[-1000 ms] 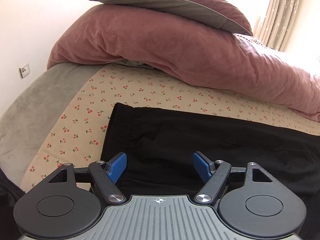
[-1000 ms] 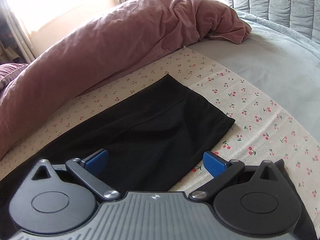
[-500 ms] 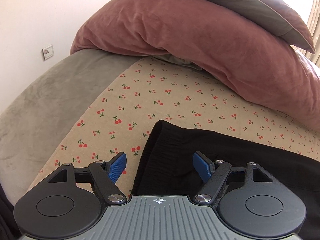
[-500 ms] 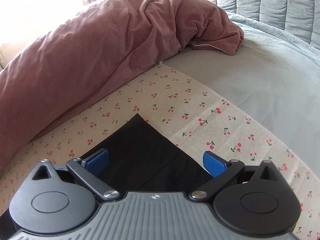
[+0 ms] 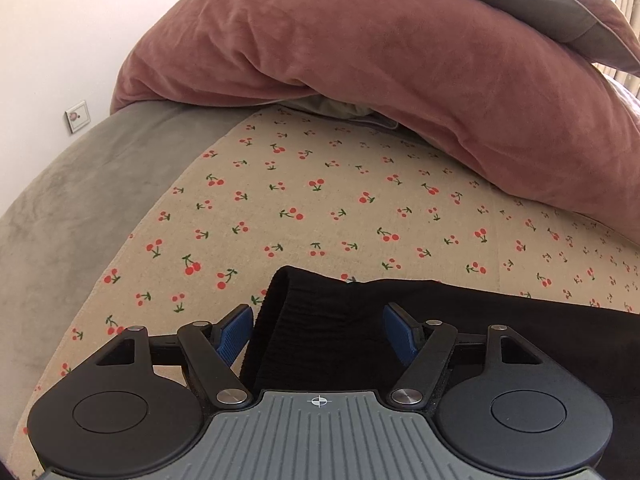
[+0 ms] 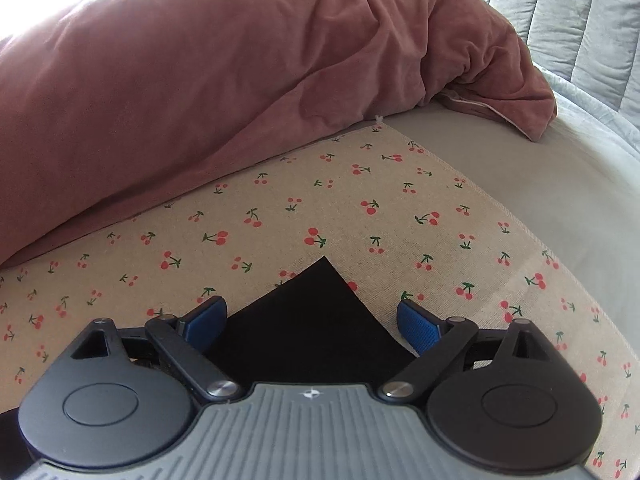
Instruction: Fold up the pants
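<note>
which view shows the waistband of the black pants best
The left wrist view: the ribbed waistband lies between the open left hand-held gripper. The right wrist view shows only a plain corner of the pants, no waistband, between the open right hand-held gripper.

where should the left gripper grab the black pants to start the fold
Grip the ribbed waistband corner of the black pants, coming in low from the near side. That corner already lies between the open fingers of the left gripper and stands slightly proud of the cherry-print cloth.

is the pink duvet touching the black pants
Apart. The left wrist view shows a band of cherry-print sheet between the pink duvet and the black pants.
</note>
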The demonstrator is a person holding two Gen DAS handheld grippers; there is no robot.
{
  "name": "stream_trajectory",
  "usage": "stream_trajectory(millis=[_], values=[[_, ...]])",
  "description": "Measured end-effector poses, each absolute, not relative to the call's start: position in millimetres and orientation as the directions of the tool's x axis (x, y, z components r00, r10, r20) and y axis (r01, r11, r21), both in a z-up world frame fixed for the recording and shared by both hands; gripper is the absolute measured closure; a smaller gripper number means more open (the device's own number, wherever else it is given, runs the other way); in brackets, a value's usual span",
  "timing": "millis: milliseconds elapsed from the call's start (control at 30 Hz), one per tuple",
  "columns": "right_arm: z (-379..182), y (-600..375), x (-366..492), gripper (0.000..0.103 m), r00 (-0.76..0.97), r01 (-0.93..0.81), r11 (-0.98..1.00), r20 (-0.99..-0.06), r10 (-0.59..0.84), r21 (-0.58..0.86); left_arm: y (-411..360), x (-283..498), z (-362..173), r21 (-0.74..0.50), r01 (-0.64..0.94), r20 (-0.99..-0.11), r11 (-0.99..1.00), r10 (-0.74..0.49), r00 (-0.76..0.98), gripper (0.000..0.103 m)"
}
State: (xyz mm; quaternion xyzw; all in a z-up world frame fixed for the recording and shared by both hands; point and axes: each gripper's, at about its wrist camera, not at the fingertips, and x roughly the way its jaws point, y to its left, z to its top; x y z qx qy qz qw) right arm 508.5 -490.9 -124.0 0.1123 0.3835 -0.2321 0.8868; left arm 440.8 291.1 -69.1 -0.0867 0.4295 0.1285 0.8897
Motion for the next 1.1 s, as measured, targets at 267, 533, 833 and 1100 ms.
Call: stream_trajectory(millis=[267, 533, 833, 1100], values=[[-111, -480, 499, 0.103, 0.626, 0.427, 0.904, -0.723, -0.293, 0.003, 287, 440, -81, 0.009, -0.308, -0.755, 0.951, 0.208, 0.621, 0.084], [-66, -485, 458, 0.103, 0.692, 0.399, 0.916, -0.670, -0.270, 0.043, 289, 414, -40, -0.074, -0.300, -0.705, 0.951, 0.163, 0.691, 0.091], [28, -510, 365, 0.103, 0.785, 0.381, 0.913, -0.573, -0.237, 0.144, 304, 357, 14, -0.203, -0.293, -0.661, 0.934, 0.090, 0.745, 0.091], [60, -512, 175, 0.103, 0.884, 0.294, 0.923, -0.438, -0.165, 0.246, 310, 249, 12, -0.243, -0.230, -0.703, 0.942, -0.008, 0.711, 0.090]])
